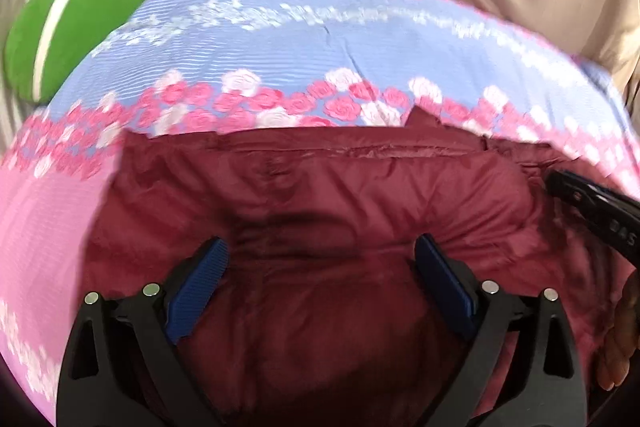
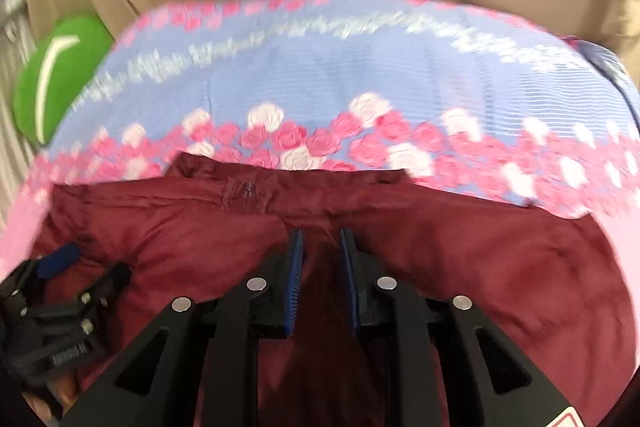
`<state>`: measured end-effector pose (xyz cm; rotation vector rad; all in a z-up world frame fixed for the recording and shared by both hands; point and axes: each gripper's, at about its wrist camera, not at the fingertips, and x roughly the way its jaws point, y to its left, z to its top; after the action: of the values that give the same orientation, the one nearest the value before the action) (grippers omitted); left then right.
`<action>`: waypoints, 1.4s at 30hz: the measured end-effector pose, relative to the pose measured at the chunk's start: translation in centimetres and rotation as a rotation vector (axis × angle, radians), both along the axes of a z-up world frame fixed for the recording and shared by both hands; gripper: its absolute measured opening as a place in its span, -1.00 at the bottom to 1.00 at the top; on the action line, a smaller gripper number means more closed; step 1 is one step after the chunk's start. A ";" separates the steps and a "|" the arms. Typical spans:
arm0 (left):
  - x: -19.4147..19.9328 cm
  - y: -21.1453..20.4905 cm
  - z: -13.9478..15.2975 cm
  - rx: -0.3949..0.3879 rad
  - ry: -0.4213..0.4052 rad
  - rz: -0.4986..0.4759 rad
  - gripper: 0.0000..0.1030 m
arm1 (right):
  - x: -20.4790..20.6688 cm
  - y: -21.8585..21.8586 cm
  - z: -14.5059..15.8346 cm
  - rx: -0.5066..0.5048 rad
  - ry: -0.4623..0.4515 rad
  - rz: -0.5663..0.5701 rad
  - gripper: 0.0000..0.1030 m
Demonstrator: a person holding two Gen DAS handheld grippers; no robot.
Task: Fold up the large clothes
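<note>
Maroon puffer jacket [image 1: 320, 195] lies on the floral bedspread [image 1: 280, 39], long axis running left-right across both views. Left tongs [image 1: 322, 259] gape wide above it, empty. Right tongs [image 2: 322, 247] nearly closed, possibly pinching a jacket fold; blurred.
</note>
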<state>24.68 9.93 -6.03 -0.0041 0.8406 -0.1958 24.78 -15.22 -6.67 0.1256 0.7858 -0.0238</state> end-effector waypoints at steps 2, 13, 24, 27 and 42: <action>-1.9 1.8 1.4 -0.039 -0.024 -0.002 0.80 | -2.5 -0.7 1.2 0.024 -0.026 0.006 -0.61; -10.8 12.5 2.5 -0.178 0.016 0.127 0.89 | -5.1 4.6 -1.2 0.038 0.073 0.176 -0.60; -10.2 13.3 -2.0 -0.409 0.181 0.087 0.69 | -4.7 5.5 -3.6 0.002 0.054 0.184 -0.59; -9.8 12.1 -2.1 -0.447 0.219 0.033 0.27 | -4.9 6.0 -3.7 -0.035 0.039 0.181 -0.58; -13.8 6.8 6.2 -0.344 -0.024 -0.094 -0.82 | -2.2 2.8 -0.8 0.121 0.064 0.164 -0.55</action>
<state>10.88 16.70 0.18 -0.2841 0.7754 -0.4266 22.63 -12.42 -7.46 0.1756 0.8598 0.1756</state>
